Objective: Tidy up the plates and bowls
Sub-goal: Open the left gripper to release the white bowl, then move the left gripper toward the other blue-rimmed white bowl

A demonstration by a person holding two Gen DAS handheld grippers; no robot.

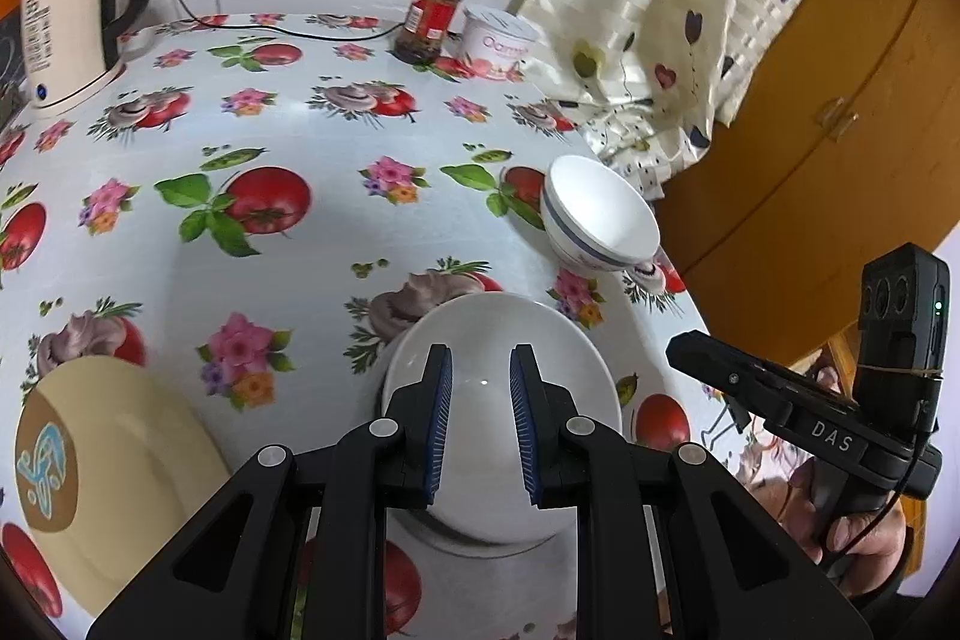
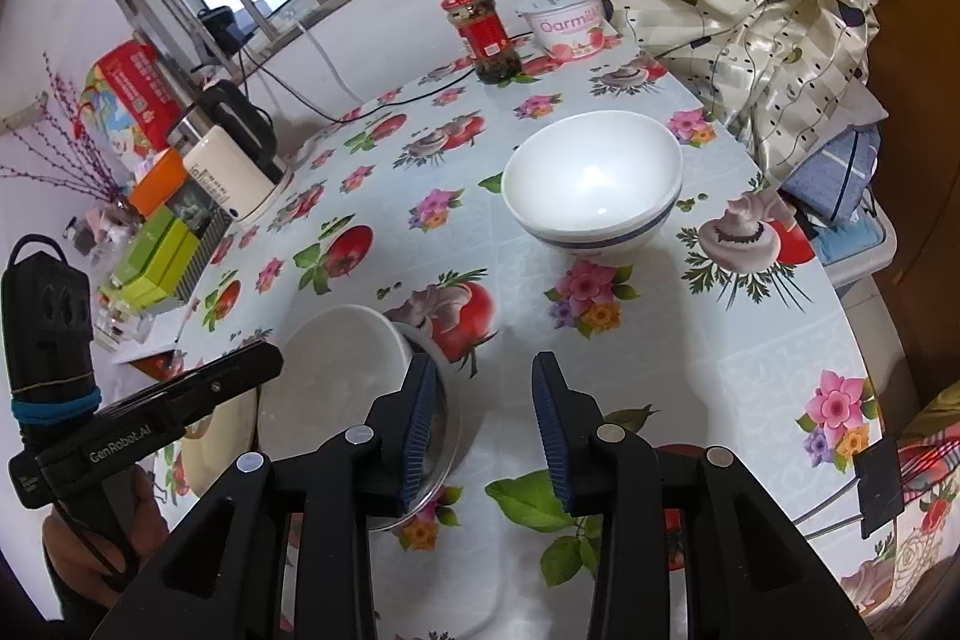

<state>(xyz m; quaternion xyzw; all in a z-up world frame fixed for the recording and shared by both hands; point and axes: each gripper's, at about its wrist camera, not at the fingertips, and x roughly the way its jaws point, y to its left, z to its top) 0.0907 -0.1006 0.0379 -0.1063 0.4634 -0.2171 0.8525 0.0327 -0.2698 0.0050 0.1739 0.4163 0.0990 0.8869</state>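
A plain white bowl (image 1: 480,316) (image 2: 342,370) rests in a clear glass dish (image 2: 447,433) near the table's front. My left gripper (image 1: 481,352) hovers over this bowl with a narrow gap; the bowl's white surface shows between the pads and nothing is pinched. My right gripper (image 2: 485,361) stands open over bare tablecloth, its left finger beside the dish's rim. Two nested white bowls with a blue stripe (image 1: 600,214) (image 2: 594,184) sit farther back on the right. A cream plate with a brown and blue emblem (image 1: 120,460) (image 2: 210,436) lies left of the white bowl.
A cream kettle (image 1: 66,34) (image 2: 234,178) with its cord stands at the back left. A red-lidded jar (image 1: 435,13) (image 2: 486,34) and a white tub (image 1: 498,40) (image 2: 567,19) stand at the back. A curtain (image 1: 660,10) hangs over the right table edge. Coloured boxes (image 2: 156,244) crowd the far left.
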